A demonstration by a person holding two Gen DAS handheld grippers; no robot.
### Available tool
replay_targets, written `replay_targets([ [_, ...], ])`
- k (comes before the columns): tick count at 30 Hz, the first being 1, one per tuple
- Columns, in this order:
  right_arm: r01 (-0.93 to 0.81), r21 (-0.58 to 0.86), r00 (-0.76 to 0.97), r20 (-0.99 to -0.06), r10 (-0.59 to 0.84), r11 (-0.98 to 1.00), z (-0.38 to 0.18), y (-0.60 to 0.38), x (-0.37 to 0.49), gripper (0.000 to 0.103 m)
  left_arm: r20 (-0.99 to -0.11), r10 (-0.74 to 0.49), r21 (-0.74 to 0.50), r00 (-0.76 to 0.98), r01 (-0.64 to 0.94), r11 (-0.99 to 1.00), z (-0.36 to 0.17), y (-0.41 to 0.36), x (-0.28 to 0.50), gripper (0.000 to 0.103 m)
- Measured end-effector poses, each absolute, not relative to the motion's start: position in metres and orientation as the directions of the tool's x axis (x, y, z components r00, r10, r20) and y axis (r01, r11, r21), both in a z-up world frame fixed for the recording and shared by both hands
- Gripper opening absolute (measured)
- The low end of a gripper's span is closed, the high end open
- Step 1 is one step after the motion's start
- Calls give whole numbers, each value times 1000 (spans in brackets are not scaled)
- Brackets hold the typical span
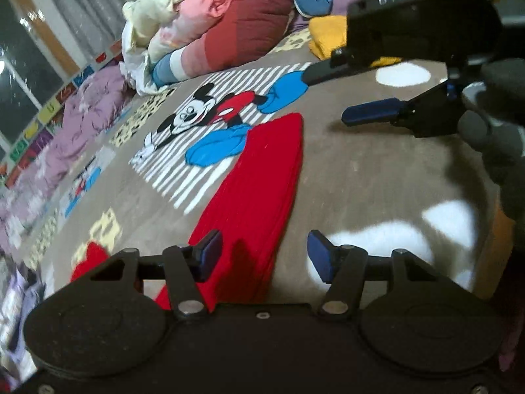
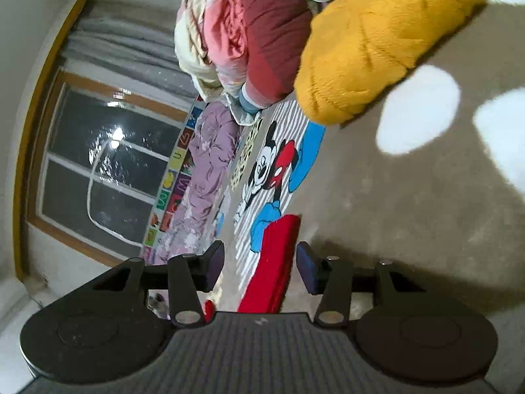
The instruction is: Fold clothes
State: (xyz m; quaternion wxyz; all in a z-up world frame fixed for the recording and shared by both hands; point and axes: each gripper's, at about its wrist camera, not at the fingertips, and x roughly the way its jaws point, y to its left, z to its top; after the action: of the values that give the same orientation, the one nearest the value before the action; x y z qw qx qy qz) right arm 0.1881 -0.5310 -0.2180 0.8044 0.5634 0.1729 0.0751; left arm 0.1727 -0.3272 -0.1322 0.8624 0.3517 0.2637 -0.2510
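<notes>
A folded red garment [image 1: 259, 190] lies as a long strip on the Mickey Mouse blanket [image 1: 361, 170]. My left gripper [image 1: 264, 254] is open, its blue-padded jaws straddling the near end of the red strip, holding nothing. My right gripper [image 1: 328, 95] shows at the upper right of the left wrist view, open, above the blanket just right of the strip's far end. In the right wrist view the right gripper [image 2: 261, 264] is open with the red garment [image 2: 274, 262] lying between and below its jaws. A folded yellow garment [image 2: 377, 42] lies further up the bed.
A pile of quilts and pillows in red, pink and cream [image 1: 210, 23] sits at the head of the bed. A rumpled purple cover [image 1: 82, 118] runs along the left edge by the window [image 2: 98, 164]. A second bit of red cloth [image 1: 88, 259] lies at lower left.
</notes>
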Motion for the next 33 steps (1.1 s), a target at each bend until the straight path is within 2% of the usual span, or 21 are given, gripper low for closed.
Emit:
replay_targets([
  [7, 62, 969, 936, -139, 323, 237, -229, -542, 189, 52, -610, -186, 582, 770, 595, 554, -144, -364, 186, 59],
  [17, 75, 987, 958, -111, 265, 140, -240, -557, 184, 52, -549, -126, 692, 826, 534, 486, -156, -403, 203, 58],
  [22, 79, 989, 962, -108, 250, 123, -243, -559, 182, 52, -535, -99, 716, 839, 513, 473, -159, -418, 210, 52],
  [25, 77, 991, 968, -100, 232, 106, -246, -562, 178, 52, -536, -90, 721, 839, 510, 469, -161, -424, 215, 45],
  [26, 77, 992, 969, -98, 226, 100, -246, -564, 176, 52, -537, -86, 723, 839, 510, 467, -161, -425, 217, 39],
  [27, 77, 993, 970, -95, 222, 92, -247, -565, 175, 52, -548, -86, 715, 832, 519, 468, -161, -426, 219, 26],
  [29, 73, 995, 975, -87, 206, 75, -249, -567, 172, 52, -574, -79, 691, 815, 534, 487, -159, -427, 224, 10],
  [33, 61, 996, 982, -72, 177, 70, -250, -571, 164, 53, -618, -119, 580, 777, 553, 598, -137, -414, 232, 8],
])
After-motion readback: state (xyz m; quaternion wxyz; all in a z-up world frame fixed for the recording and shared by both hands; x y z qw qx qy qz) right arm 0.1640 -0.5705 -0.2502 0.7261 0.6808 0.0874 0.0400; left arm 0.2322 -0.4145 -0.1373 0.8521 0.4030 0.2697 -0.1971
